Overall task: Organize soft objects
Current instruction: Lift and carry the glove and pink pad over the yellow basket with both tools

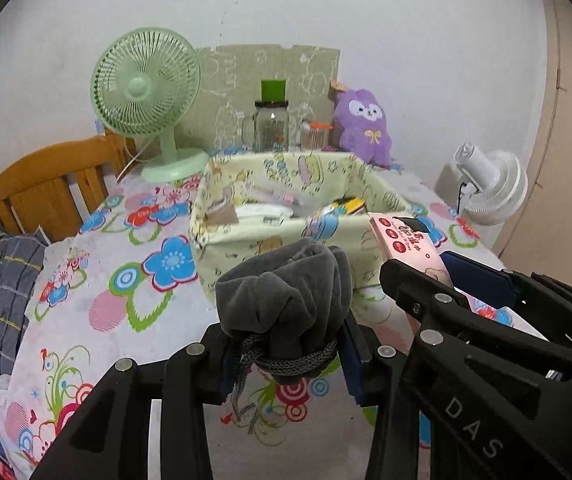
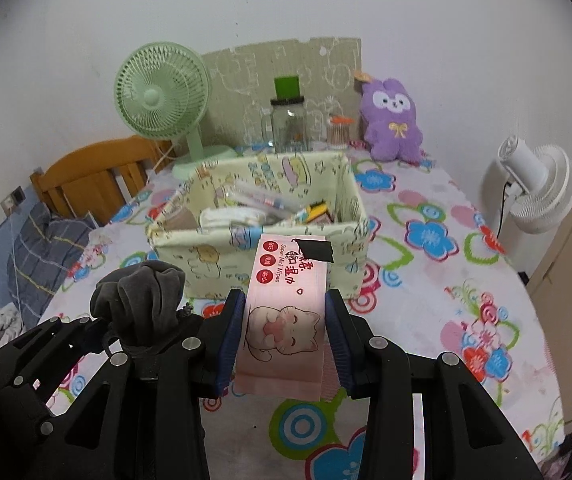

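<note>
At the table's (image 2: 425, 280) far-left corner stands a green fan (image 1: 146, 92). The left gripper (image 1: 286, 344) is clamped on a grey drawstring pouch (image 1: 286, 292), bunched upright between its 2 blue pads above the flowered cloth near the front edge. Behind it sits the yellow fabric box (image 2: 190, 248) mid-table, holding what look like small packets. The right gripper (image 2: 284, 332) squeezes a pink wipes pack (image 2: 286, 300) just in front of the box's near wall. A purple plush (image 2: 391, 120) leans at the far edge; a white fan (image 2: 533, 188) stands beyond the right edge.
</note>
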{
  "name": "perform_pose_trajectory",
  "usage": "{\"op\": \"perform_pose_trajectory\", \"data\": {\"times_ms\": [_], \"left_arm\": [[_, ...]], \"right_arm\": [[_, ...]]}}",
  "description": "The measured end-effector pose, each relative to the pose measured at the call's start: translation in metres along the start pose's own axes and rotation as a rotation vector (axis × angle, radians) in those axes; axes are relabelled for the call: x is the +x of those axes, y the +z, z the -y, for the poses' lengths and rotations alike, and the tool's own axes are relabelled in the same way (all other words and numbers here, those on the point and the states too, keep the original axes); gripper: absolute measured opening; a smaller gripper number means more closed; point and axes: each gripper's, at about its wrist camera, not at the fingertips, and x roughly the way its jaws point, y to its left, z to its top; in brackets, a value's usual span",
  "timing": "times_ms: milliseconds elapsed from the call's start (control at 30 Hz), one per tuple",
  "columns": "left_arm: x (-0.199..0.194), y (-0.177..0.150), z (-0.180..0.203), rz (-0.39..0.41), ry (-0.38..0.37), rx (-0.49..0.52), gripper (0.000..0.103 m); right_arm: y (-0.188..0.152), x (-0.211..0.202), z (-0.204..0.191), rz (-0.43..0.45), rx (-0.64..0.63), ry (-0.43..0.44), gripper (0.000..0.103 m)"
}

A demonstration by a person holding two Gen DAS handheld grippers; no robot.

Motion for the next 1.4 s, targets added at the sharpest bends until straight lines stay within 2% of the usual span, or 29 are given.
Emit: {"op": "perform_pose_trajectory", "data": {"times_ms": [733, 1400], "left_arm": [[-0.027, 0.036, 0.012, 0.087, 0.006, 0.028, 0.044], [-0.007, 0.068, 0.012, 0.123, 0.005, 0.047, 0.044]], "right_arm": [[0.038, -0.033, -0.001, 0.095, -0.029, 0.002, 0.044], [0.067, -0.02, 0.008, 0.149, -0.014, -0.029, 0.044]]}}
